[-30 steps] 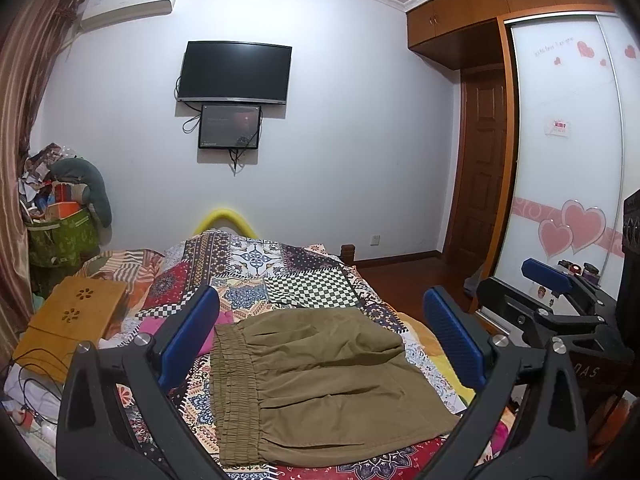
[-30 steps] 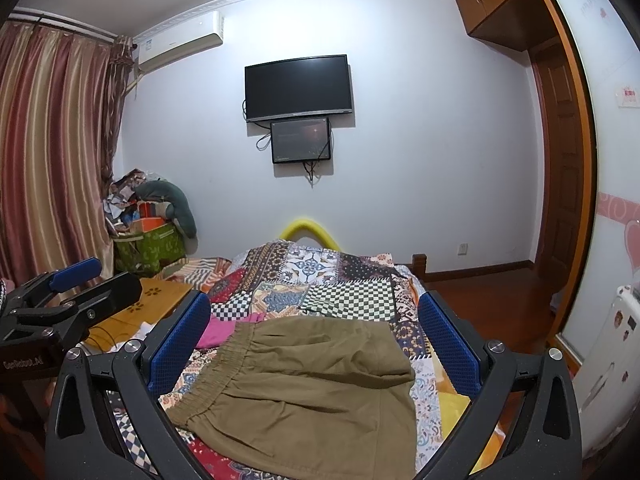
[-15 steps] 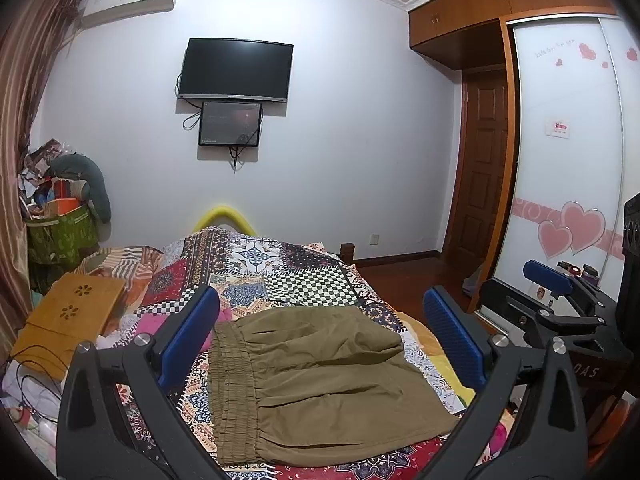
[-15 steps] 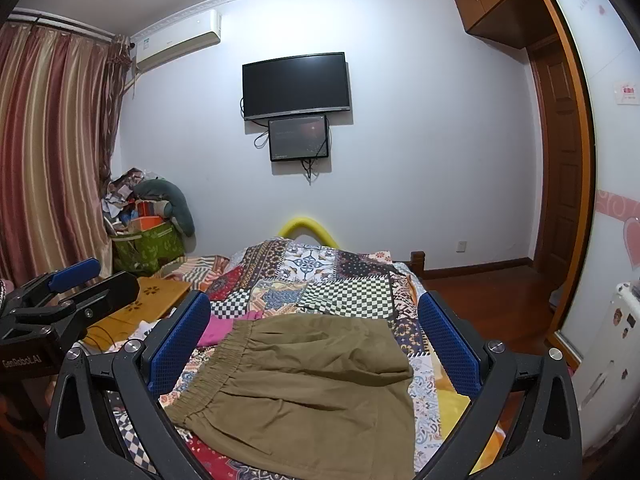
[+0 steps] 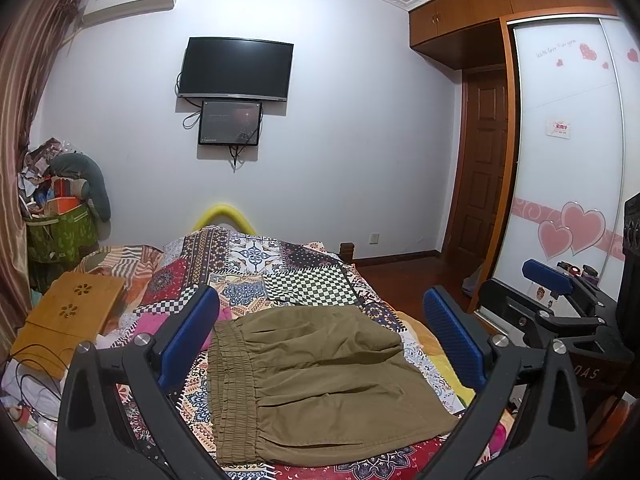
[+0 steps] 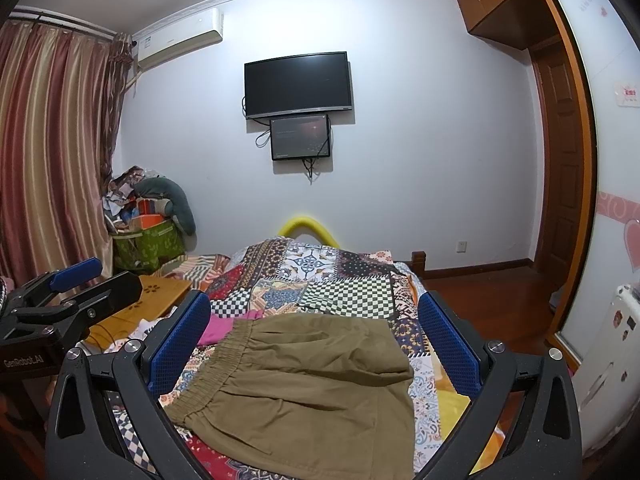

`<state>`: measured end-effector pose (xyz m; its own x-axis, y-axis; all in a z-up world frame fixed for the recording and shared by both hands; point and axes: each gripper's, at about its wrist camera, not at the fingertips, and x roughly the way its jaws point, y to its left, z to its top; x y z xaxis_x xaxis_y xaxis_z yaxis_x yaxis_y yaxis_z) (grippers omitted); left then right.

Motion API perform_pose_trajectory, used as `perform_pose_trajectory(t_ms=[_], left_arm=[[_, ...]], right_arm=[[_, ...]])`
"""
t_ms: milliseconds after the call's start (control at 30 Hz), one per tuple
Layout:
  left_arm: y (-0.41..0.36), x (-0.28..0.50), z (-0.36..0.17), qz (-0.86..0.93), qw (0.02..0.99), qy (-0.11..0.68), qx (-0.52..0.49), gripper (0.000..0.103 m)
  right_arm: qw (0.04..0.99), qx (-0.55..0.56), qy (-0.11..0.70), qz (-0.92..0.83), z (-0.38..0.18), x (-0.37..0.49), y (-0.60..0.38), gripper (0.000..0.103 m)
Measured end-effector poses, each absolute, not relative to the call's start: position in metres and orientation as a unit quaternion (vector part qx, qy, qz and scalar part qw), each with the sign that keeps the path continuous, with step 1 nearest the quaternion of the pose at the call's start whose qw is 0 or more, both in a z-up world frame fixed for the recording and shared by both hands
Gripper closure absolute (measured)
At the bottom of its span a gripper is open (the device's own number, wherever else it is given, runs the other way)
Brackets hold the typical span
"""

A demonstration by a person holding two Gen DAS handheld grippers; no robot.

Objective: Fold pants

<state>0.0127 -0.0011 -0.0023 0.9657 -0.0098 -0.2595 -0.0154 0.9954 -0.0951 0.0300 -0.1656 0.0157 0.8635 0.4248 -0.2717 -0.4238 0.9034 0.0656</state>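
Olive-brown pants [image 5: 316,380] lie folded flat on the patchwork bedspread [image 5: 280,268], elastic waistband to the left. My left gripper [image 5: 320,328] hovers above them, open, its blue pads wide apart and holding nothing. The right gripper [image 5: 548,276] shows at the right edge of the left wrist view. In the right wrist view the same pants [image 6: 304,392] lie under my open right gripper [image 6: 316,328], empty as well, and the left gripper [image 6: 76,276] shows at the left edge. Neither gripper touches the cloth.
A wooden lap tray [image 5: 68,320] and cables lie left of the bed, with a pink cloth [image 6: 224,326] beside the waistband. A green bag of clutter [image 5: 60,232] stands by the curtain. A wardrobe with heart stickers [image 5: 572,200] and a door [image 5: 480,168] are to the right.
Both views have shifted slightly; the pants lie as before and both grippers stay open above them.
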Motion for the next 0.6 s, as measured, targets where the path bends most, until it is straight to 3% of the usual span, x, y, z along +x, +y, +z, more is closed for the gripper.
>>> perform_pose_trajectory(t_ms=[600], left_arm=[[0.0028,0.0159,-0.0083,0.006,0.989,0.137,-0.05,0.0]], right_arm=[[0.966,-0.009,0.141,0.214,0.0149,0.0316,-0.1615,0.0]])
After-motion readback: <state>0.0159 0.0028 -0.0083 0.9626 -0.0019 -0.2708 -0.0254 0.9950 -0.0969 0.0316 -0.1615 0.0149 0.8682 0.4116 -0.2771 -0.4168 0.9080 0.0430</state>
